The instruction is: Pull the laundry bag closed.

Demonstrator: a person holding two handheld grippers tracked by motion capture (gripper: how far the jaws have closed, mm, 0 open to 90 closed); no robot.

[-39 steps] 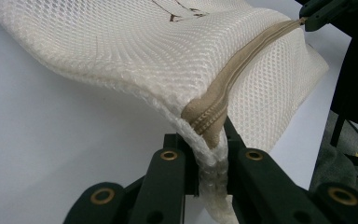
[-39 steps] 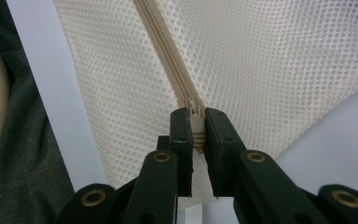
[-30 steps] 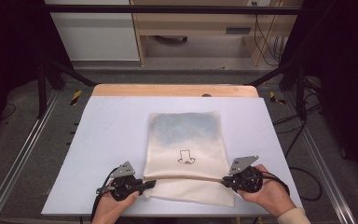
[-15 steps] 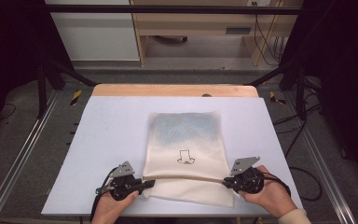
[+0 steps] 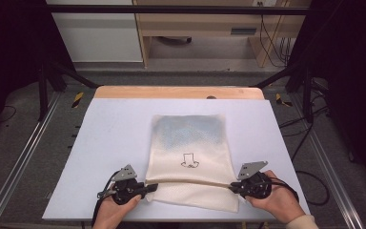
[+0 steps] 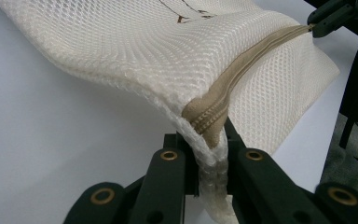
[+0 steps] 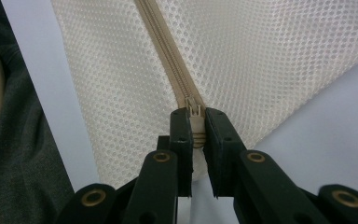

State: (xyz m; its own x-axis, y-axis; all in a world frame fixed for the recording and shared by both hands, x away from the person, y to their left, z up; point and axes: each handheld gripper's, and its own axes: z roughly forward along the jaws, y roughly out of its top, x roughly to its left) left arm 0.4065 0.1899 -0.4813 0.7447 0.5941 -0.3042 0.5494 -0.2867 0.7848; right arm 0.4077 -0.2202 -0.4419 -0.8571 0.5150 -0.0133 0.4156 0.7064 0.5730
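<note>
- cream mesh bag (image 5: pixel 190 160), tan zipper (image 5: pixel 190 182), lies flat, stretching away beyond both grippers.
- zipper runs gripper to gripper.
- left gripper (image 5: pixel 145 187) and right gripper (image 5: pixel 232 186) clamp the zipper's ends.

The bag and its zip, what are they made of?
The bag looks like soft cream mesh cloth, probably a synthetic knit: tiny holes cover it, and it sags and folds where the left tongs pinch it. The zip seems to be tan woven tape with fine, matte teeth, likely plastic; its slider looks tan too, material unclear.
</note>
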